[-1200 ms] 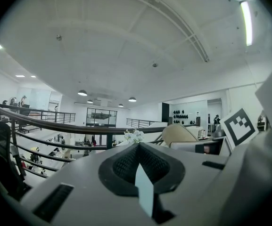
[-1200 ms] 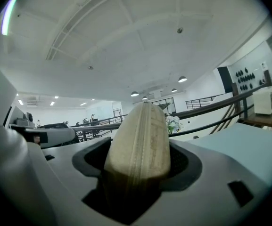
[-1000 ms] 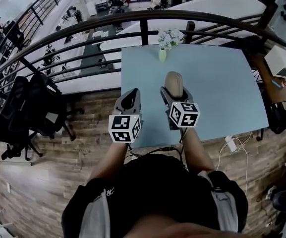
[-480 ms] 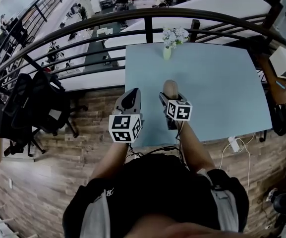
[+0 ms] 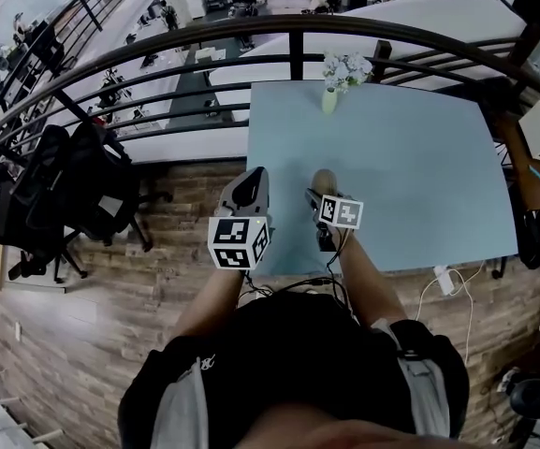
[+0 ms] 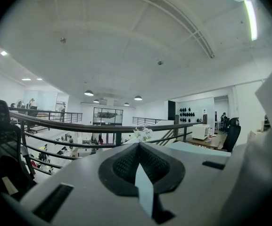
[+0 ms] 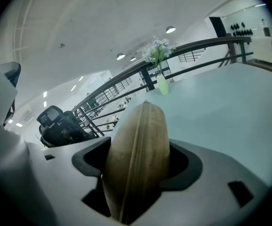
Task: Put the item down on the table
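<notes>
Brick-pattern floor (image 5: 82,344) under you, w/ a black railing (image 5: 288,40) curving across the far side. The pale blue surface (image 5: 419,185) runs from the railing back twd you, and black chairs (image 5: 64,195) sit off to its left.

Your left gripper (image 5: 248,185) is by the near left corner of the surface. Its jaws are together w/ nothing btwn them; only a thin sliver of blue shows thru.

Your right gripper (image 5: 320,196) is just beside it, over the near part of the surface & tipped down. Its jaws stand wide, clamped on the tan item (image 7: 138,126), one pad on each side. The item is rounded, w/ a zip-like seam running up its middle, and pokes out past the jaw tips. It's low over the surface, but can't tell if it touches.

Pale green vase (image 5: 330,101) w/ white flowers stands upright at the far edge by the railing, well apart from the item.
</notes>
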Action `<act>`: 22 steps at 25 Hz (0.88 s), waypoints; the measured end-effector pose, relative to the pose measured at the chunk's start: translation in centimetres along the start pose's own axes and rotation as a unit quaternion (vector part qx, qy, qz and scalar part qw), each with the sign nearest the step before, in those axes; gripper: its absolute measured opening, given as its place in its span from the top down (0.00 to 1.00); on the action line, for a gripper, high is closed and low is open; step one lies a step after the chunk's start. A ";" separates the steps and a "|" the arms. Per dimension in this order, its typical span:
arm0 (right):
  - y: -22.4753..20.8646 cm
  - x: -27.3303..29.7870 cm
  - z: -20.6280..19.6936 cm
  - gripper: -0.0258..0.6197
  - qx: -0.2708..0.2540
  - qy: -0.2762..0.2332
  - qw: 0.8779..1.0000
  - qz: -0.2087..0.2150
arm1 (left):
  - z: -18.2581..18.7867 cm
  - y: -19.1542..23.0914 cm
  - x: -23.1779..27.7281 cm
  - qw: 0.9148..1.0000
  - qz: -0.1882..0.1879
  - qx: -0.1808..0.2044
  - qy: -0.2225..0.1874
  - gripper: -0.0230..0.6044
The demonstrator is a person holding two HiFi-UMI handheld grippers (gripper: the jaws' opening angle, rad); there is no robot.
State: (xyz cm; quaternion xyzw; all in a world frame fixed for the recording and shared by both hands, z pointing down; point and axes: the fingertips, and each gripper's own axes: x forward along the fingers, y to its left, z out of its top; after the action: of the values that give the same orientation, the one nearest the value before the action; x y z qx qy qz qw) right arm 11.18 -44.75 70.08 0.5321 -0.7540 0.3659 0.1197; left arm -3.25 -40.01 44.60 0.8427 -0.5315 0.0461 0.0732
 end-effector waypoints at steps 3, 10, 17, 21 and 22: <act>0.4 1.0 -1.1 0.45 0.006 0.012 1.000 0.018 | -0.2 0.4 -0.3 1.000 0.004 -0.001 0.002 0.94; 0.8 2.7 -3.6 0.45 0.009 0.056 0.998 0.033 | -0.3 1.3 -0.9 1.000 0.015 -0.001 0.005 0.94; -0.2 3.6 -5.7 0.44 0.028 0.093 0.995 0.022 | -0.5 2.0 -1.1 1.000 0.016 0.000 0.007 0.94; -1.1 4.0 -6.8 0.44 0.031 0.112 0.993 0.011 | -0.7 2.2 -0.9 1.000 0.014 0.000 0.009 0.94; -1.3 4.0 -7.1 0.44 0.033 0.118 0.992 0.009 | -0.7 2.2 -0.9 1.000 0.013 0.000 0.010 0.94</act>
State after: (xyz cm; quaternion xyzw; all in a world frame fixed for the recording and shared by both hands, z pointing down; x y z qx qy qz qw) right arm 9.24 -43.01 77.95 0.4825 -0.7266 0.4520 0.1870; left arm -5.64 -40.04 45.36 0.8354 -0.5414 0.0554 0.0777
